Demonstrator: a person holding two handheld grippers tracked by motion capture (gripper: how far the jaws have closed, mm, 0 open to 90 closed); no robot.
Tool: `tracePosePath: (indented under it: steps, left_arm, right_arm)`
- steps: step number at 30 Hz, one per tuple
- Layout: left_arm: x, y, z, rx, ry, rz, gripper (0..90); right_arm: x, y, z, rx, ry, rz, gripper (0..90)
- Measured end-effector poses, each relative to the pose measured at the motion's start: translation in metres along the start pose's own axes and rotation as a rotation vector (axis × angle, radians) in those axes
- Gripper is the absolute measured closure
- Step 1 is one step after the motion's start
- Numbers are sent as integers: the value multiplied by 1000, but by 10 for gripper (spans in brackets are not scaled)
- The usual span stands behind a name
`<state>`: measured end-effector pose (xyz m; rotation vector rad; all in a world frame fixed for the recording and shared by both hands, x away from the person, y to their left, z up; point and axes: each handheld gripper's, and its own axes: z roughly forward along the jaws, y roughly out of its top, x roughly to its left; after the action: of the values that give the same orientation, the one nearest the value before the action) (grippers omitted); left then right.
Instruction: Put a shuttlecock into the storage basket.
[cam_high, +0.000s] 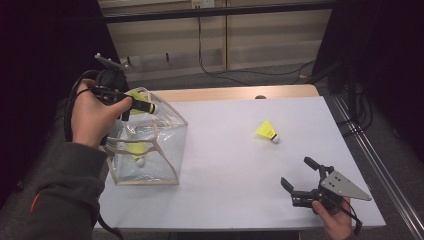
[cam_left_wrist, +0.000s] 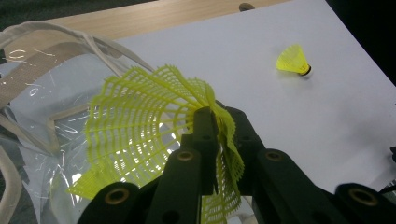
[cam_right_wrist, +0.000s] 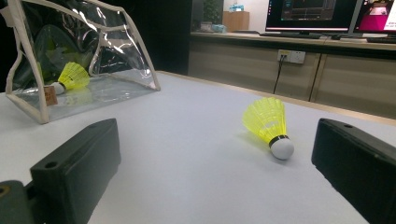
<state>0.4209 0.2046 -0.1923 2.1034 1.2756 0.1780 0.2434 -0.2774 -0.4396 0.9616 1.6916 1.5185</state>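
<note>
Currently: left hand-held gripper (cam_left_wrist: 210, 140) clamped on yellow mesh-skirted plastic shuttlecock (cam_left_wrist: 149, 135) over clear plastic pouch (cam_high: 150, 150); crushed skirt, snagging release likely. Right hand-held gripper (cam_high: 298, 175) open.

A white table top (cam_high: 235, 165) is set over a pale wooden board whose far edge (cam_high: 235, 93) is left bare. Beyond it, a long beige cabinet (cam_right_wrist: 280, 70) is seen along the wall — a socket plate (cam_right_wrist: 290, 56) is fixed to it, a dark cable hung below. Lit monitors (cam_right_wrist: 310, 14) are stood on top; the surroundings are kept dark.
</note>
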Motion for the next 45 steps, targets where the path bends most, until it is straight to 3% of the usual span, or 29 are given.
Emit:
tracePosePath:
  steps: [45]
  left_arm:
    - [28,-10,-5,8,56,-51,840]
  right_arm:
    - [0,0,0,1,2,-4,10]
